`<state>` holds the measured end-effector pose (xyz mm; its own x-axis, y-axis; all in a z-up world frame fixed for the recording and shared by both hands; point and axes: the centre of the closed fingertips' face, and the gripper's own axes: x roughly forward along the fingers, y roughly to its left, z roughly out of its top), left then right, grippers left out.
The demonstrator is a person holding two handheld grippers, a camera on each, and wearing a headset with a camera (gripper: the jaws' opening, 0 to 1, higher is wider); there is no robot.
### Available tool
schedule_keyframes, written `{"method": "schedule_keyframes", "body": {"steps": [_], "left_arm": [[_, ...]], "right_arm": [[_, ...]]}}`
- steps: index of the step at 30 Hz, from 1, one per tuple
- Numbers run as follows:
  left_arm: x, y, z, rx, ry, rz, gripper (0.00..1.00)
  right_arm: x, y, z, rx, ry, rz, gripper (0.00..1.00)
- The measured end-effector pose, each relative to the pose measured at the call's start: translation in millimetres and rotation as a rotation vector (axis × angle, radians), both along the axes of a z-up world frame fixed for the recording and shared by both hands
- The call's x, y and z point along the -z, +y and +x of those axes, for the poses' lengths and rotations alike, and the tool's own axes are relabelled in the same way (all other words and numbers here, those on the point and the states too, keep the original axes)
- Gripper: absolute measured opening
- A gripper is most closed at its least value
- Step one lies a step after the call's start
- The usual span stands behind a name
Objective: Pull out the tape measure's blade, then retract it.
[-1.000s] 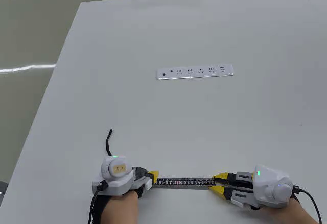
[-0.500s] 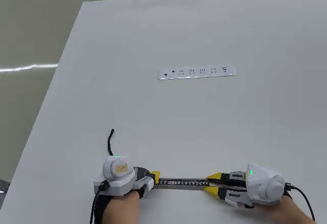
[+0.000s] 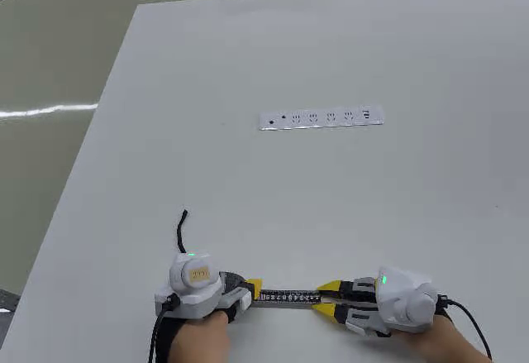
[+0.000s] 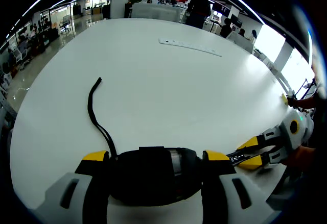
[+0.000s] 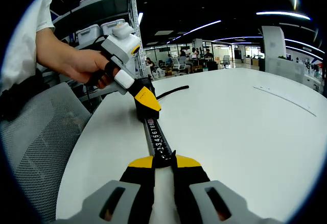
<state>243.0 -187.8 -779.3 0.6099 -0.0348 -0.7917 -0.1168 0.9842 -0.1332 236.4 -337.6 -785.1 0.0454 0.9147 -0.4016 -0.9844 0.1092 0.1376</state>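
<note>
Head view, near edge of the white tabletop (image 3: 347, 40): left gripper (image 3: 246, 290) has its jaws clamped on the black rounded tape measure case (image 4: 153, 178), held low at the table edge. The right gripper (image 3: 325, 298) has its jaws pinched together on the free end of the narrow grey blade with printed numbers (image 3: 289, 297). The blade lies flat between the two grippers. Change: the right gripper has come in toward the left over the last second, and the exposed blade is clearly shorter than before, with the case staying put. Judged as the retract phase, pull-out already done, and a short stretch of blade still left to feed back. Next needs a steady guided return along the same line so the blade doesn't snap in or kink. Just beyond the case, a thin black wrist strap (image 3: 179, 229) trails on the table, off the blade's line. Further out is a flat white power strip (image 3: 321, 118), well apart. Nothing blocks the path.
</note>
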Motion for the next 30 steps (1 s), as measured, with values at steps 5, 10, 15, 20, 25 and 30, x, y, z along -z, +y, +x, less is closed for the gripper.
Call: {"method": "schedule_keyframes", "body": {"steps": [5, 10, 15, 20, 25, 30], "left_arm": [[-0.6, -0.5, -0.1, 0.000, 0.000, 0.000, 0.71], [-1.1, -0.9, -0.1, 0.000, 0.000, 0.000, 0.71], [-0.4, -0.5, 0.2, 0.001, -0.001, -0.001, 0.71], [0.7, 0.3, 0.5, 0.000, -0.001, -0.002, 0.71], [-0.9, -0.4, -0.1, 0.000, -0.001, -0.003, 0.71], [-0.8, -0.1, -0.2, 0.000, 0.000, -0.005, 0.71]], "right_arm": [[0.0, 10.7, -1.2, -0.004, 0.003, 0.002, 0.13], [1.1, 20.9, -1.9, -0.015, 0.005, 0.003, 0.13], [0.5, 30.0, -2.6, -0.027, 0.007, 0.004, 0.13], [0.0, 38.7, -4.3, -0.033, 0.011, 0.006, 0.13], [0.3, 48.1, -6.2, -0.041, 0.013, 0.005, 0.13], [0.4, 54.7, -7.2, -0.045, 0.014, 0.006, 0.13]]}}
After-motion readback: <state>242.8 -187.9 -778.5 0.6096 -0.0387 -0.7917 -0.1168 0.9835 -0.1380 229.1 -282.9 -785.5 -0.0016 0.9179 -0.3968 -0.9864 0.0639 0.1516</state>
